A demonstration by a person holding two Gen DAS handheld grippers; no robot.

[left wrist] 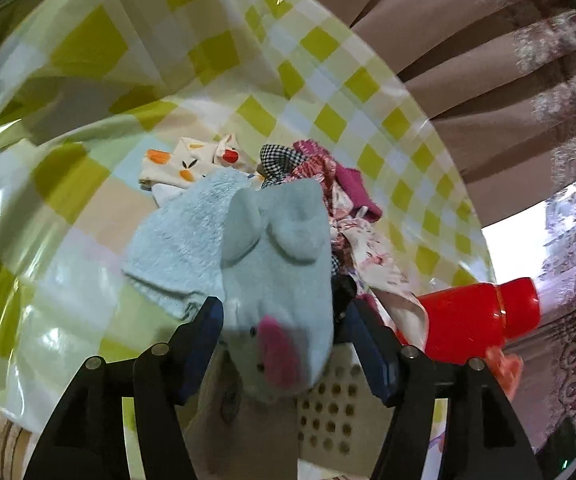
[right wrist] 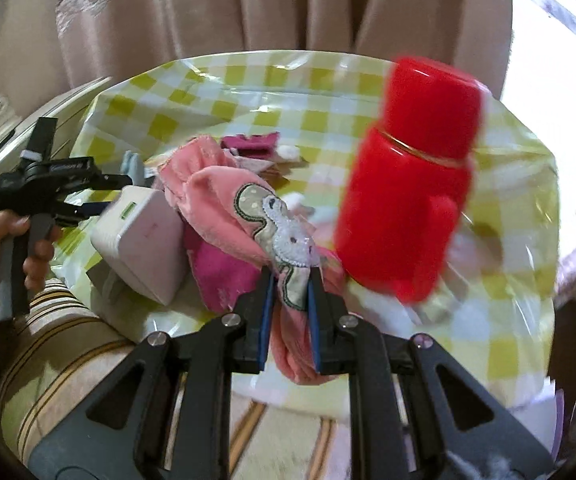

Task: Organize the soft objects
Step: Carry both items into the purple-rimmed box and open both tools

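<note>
Left wrist view: left gripper (left wrist: 284, 312) jaws apart, blue sock (left wrist: 276, 248) between them, pads not pressing; sock hangs over perforated basket (left wrist: 335, 412), apparently released for dropping in. Sock pale blue, fuzzy, small ears, pink snout patch. Blue towel (left wrist: 172, 248) and cloth pile (left wrist: 327, 184) on checked table (left wrist: 88, 208). Right wrist view: right gripper (right wrist: 289, 300) clamped on pink sock (right wrist: 228, 200), lifted clear of pile, likely basket-bound. Pink plush, bunny appliqué. Red flask (right wrist: 407, 184) upright beside.

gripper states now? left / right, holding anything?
Left gripper: open, light blue sock loose between the jaws.
Right gripper: shut on pink bunny cloth.
</note>
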